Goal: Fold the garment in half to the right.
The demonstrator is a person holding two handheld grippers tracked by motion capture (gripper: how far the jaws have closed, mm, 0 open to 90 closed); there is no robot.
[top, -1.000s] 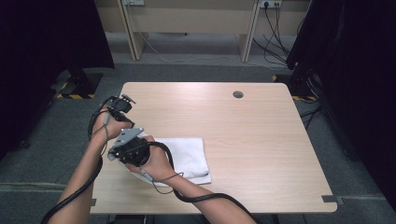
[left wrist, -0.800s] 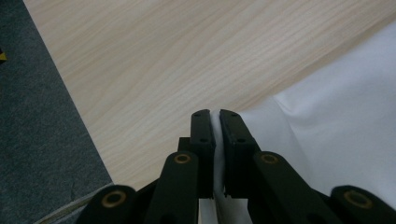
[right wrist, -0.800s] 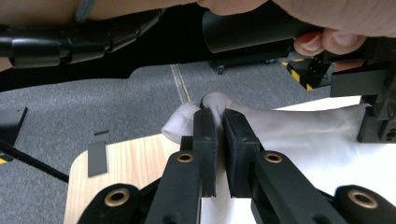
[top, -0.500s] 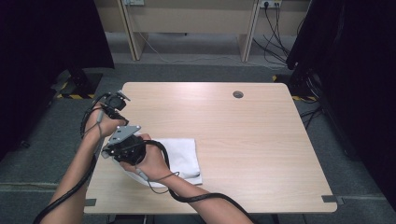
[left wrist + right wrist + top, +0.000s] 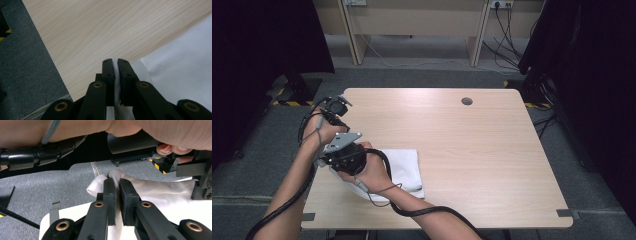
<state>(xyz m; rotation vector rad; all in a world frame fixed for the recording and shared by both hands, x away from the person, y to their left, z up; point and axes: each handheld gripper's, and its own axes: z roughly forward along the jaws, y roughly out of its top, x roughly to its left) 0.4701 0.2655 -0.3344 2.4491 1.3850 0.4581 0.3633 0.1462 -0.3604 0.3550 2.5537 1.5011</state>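
Note:
A white cloth lies folded on the front left of the wooden table. Both grippers hold its left edge, close together. In the left gripper view the cloth spreads to the right, and my left gripper is shut on a fold of it above the table's left edge. My right gripper is shut on a bunched corner of the cloth. From above, the right gripper crosses in front of the left gripper, with the pinched cloth hidden under the hands.
Grey carpet lies just past the table's left edge. A round cable hole sits at the table's back. Desks with hanging cables stand behind. Black cables trail from both grippers over the front edge.
Both hands have drifted slightly left, toward the table's edge, and the cloth has slid a little left with them. Both grips are unchanged.

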